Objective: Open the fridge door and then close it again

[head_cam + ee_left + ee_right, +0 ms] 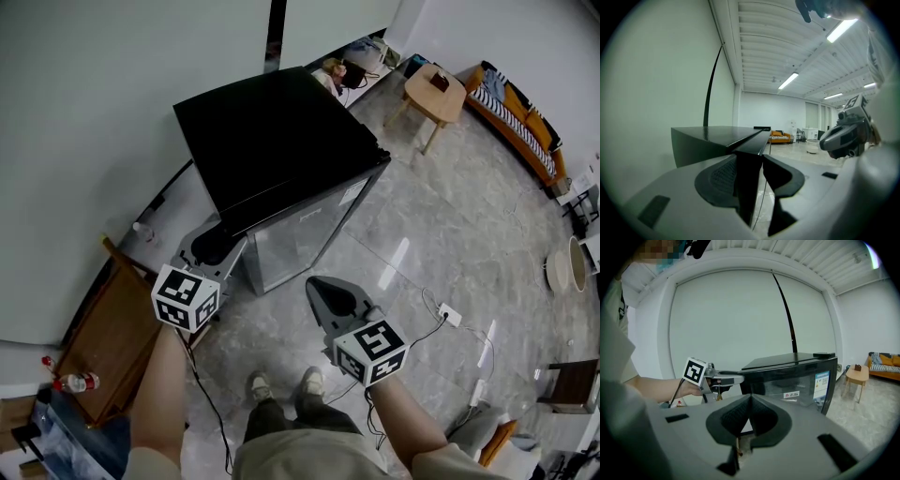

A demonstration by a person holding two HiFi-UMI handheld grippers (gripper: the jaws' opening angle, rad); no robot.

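We find the left gripper clamped on the fridge door, the right gripper clenched empty; the door looks shut, opening seemingly pending.

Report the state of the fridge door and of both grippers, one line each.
fridge door: looks shut against the fridge, or very nearly so.
left gripper: jaws around the door's side edge, pads seemingly pressed on it.
right gripper: jaws together, empty, not touching the fridge.
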